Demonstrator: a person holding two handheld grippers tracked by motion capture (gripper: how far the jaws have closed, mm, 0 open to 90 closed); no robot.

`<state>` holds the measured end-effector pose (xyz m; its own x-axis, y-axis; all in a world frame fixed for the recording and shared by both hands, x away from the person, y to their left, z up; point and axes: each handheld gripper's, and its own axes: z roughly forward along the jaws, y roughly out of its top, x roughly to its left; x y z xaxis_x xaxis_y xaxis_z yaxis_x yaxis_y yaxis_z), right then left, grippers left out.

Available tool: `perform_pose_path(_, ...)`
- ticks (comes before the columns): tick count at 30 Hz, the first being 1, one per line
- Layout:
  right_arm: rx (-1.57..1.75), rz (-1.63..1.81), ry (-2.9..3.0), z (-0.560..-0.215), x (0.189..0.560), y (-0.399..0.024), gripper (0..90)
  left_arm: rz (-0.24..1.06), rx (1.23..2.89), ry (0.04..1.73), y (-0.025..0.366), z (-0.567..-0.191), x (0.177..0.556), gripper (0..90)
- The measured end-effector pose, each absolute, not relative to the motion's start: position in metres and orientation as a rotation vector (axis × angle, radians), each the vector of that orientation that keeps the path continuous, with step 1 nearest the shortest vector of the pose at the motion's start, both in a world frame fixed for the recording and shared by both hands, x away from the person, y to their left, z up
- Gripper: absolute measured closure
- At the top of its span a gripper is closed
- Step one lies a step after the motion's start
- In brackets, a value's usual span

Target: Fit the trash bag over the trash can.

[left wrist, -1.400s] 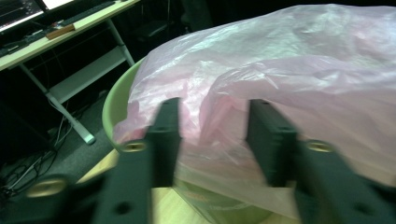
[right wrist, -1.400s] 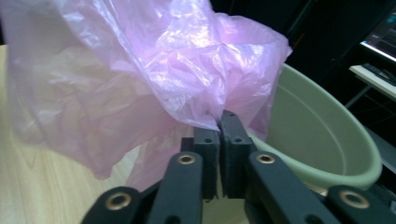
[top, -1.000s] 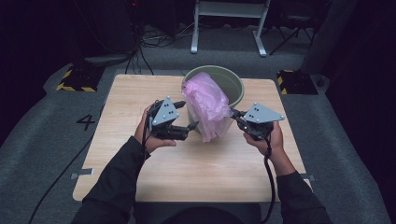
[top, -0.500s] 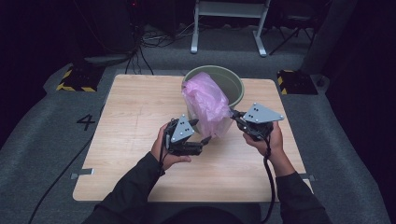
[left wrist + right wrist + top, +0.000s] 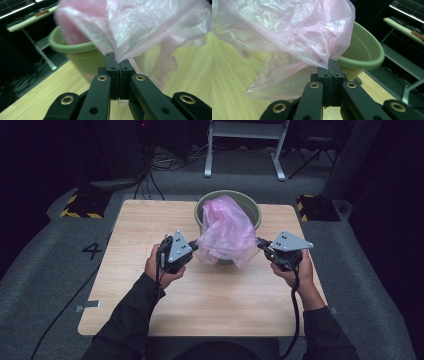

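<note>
Over round green bin [image 5: 250,209], crinkly pink bag [image 5: 226,231]

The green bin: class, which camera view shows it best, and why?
The high view: the green bin shows its full rim on the table, partly draped by the pink plastic bag. Both gripper views show just part of its rim and wall.

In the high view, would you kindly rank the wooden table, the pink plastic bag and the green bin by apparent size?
1. wooden table
2. pink plastic bag
3. green bin, though the bag hides much of it, so its place after the bag is unsure.
</note>
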<state>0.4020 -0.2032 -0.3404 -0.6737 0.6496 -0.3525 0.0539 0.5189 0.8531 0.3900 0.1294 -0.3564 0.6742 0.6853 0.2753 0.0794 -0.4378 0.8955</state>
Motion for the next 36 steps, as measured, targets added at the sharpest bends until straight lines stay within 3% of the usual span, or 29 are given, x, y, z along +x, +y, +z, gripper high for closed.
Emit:
perform_pose_path(6,0.586,1.126,2.095,-0.343,0.403,-0.211,90.0,0.813,1.919,0.598,0.14,-0.35,0.396,86.6)
perform_pose_path(10,0.601,1.16,2.092,-0.341,0.402,-0.212,90.0,0.76,1.854,0.599,0.143,-0.347,0.388,49.7)
perform_pose_path(13,0.607,1.169,2.09,-0.338,0.402,-0.211,90.0,0.775,1.839,0.577,0.141,-0.344,0.379,37.1)
perform_pose_path(16,0.606,1.167,2.095,-0.335,0.401,-0.208,90.0,0.841,1.846,0.483,0.132,-0.337,0.352,34.9)
perform_pose_path(21,0.609,1.159,2.094,-0.332,0.399,-0.206,90.0,0.856,1.855,0.446,0.128,-0.33,0.339,33.9)
perform_pose_path(24,0.617,1.162,2.093,-0.331,0.4,-0.206,90.0,0.795,1.831,0.455,0.131,-0.327,0.335,34.2)
perform_pose_path(29,0.638,1.165,2.092,-0.329,0.404,-0.203,90.0,0.761,1.918,0.27,0.1,-0.338,0.31,36.1)
perform_pose_path(36,0.644,1.169,2.101,-0.328,0.406,-0.197,90.0,0.741,1.994,0.304,0.075,-0.362,0.331,36.0)
